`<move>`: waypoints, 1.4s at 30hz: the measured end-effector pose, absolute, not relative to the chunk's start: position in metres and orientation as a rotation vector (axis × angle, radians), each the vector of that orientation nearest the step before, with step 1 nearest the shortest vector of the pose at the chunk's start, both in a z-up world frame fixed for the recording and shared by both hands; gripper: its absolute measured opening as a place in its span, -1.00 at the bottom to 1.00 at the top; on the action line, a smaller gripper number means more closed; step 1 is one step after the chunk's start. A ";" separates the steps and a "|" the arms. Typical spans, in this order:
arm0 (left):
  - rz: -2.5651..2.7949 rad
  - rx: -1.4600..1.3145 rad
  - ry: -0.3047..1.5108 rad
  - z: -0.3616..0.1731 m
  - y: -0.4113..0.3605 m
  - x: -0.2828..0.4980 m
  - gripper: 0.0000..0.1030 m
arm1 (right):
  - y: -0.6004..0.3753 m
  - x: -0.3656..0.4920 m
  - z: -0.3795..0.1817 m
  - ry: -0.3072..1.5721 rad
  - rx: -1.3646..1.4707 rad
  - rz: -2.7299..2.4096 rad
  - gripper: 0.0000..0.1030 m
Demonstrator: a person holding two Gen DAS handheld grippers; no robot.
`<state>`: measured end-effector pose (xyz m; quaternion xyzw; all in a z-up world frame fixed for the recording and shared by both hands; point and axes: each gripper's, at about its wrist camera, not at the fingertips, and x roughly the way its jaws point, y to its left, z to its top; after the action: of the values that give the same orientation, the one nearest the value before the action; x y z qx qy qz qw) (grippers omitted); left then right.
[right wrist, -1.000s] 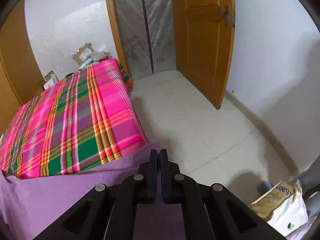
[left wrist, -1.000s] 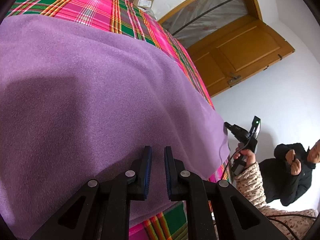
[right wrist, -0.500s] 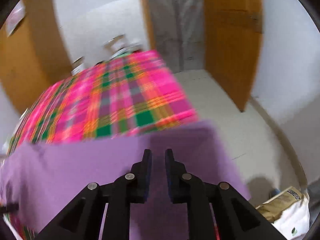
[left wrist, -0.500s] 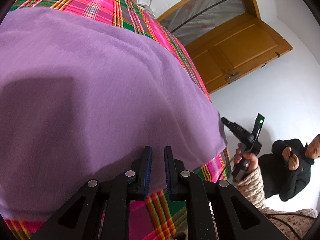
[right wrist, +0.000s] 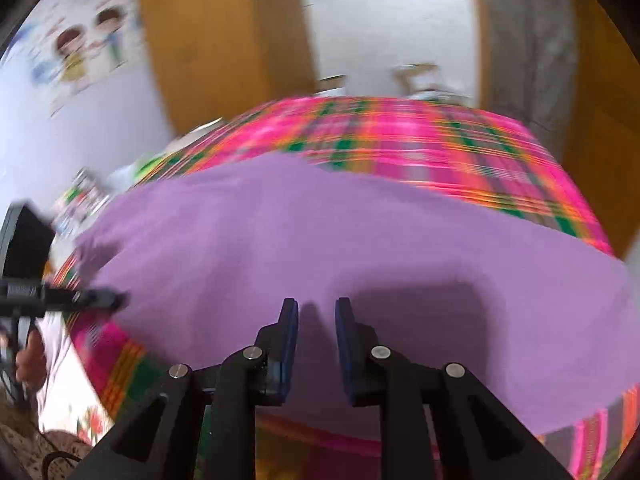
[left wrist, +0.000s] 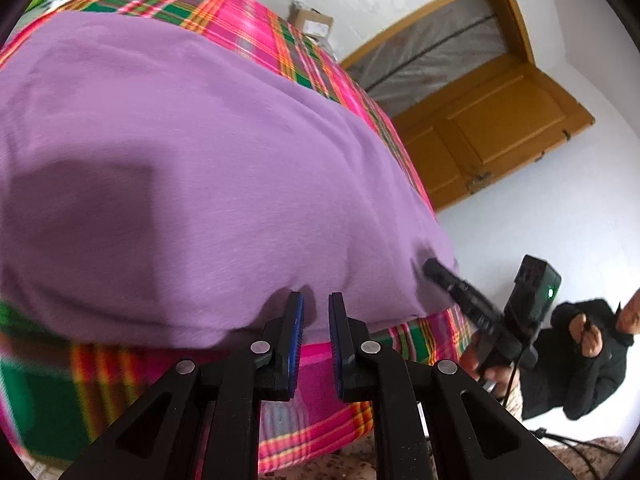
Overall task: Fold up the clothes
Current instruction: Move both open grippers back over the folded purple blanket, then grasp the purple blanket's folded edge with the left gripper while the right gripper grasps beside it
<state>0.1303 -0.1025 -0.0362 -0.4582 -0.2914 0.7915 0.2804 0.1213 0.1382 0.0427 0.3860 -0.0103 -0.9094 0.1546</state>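
A purple garment (left wrist: 192, 160) lies spread flat over a bed with a pink and green plaid sheet (left wrist: 248, 16). My left gripper (left wrist: 316, 310) hovers at the garment's near edge, its jaws a little apart with nothing between them. In the right wrist view the same garment (right wrist: 360, 240) fills the middle, blurred by motion. My right gripper (right wrist: 316, 314) stands open just above its near part and holds nothing. The right gripper (left wrist: 444, 278) also shows in the left wrist view, with its tips at the cloth's right corner. The left gripper (right wrist: 100, 300) shows at the cloth's left edge.
A person in black (left wrist: 580, 356) sits by the white wall at right. A brown wooden door (left wrist: 500, 132) stands open beyond the bed, and cardboard boxes (left wrist: 312, 22) sit behind it. The plaid sheet hangs over the bed's near edge (left wrist: 328, 412). A wooden cupboard (right wrist: 224, 40) stands behind the bed.
My right gripper opened and let go of the purple cloth, then swung left to face the bed. My left gripper drew back to the garment's near edge.
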 end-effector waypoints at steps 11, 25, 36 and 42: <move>2.246 -1.216 -0.857 -0.036 -0.144 0.151 -0.75 | 0.073 0.164 0.044 0.273 0.976 -2.591 -0.57; 2.410 -1.148 -1.039 -0.033 -0.202 0.178 -0.75 | 0.046 0.156 0.042 0.161 1.003 -2.558 -0.53; 2.465 -1.120 -1.270 -0.049 -0.241 0.164 -0.75 | -0.002 0.162 0.039 0.251 1.012 -2.433 -0.42; 2.453 -1.111 -1.334 -0.053 -0.254 0.149 -0.75 | -0.027 0.159 0.041 0.294 0.986 -2.385 -0.42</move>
<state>0.1488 -0.2540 -0.0527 -0.3688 -0.4428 0.8144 0.0684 0.1593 -0.0267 0.0410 0.3655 0.1089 -0.8845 0.2688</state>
